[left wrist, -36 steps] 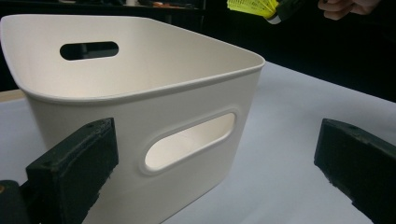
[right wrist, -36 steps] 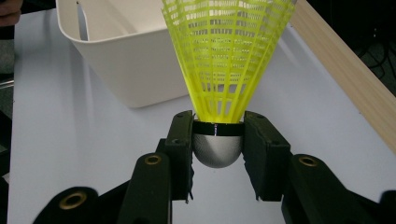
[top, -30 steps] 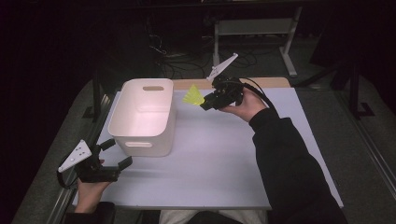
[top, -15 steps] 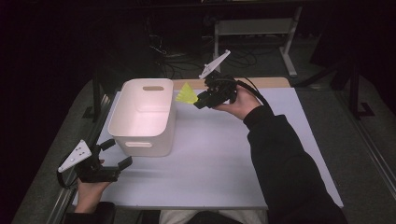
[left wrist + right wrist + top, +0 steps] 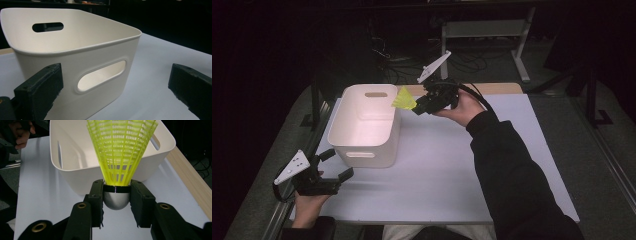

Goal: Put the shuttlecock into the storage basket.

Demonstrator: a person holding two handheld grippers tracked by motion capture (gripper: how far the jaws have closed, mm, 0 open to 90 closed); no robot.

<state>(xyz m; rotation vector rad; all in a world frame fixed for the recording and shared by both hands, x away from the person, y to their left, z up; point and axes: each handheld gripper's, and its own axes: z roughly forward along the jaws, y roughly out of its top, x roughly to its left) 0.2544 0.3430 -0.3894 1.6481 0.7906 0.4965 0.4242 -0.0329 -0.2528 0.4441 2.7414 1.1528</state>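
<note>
1. Step in hand, as I read it: carrying the yellow shuttlecock (image 5: 117,157) to the white bin (image 5: 364,125). Right gripper (image 5: 116,201) is clamped on its silver cap, jaws partly closed, skirt pointing at the bin.
2. In the high view the shuttlecock (image 5: 404,99) sits in the air at the bin's far right corner, just at the rim, not inside.
3. Next move, my call: get the skirt fully over the opening, then spread the jaws. Release too soon and it lands on the mat.
4. Left gripper (image 5: 331,171) rests near the bin's near wall, jaws wide apart, holding nothing.
5. Surface: pale mat (image 5: 452,165) on the table, wooden strip (image 5: 186,173) at the far edge. Room dark, cables and a stand behind.
</note>
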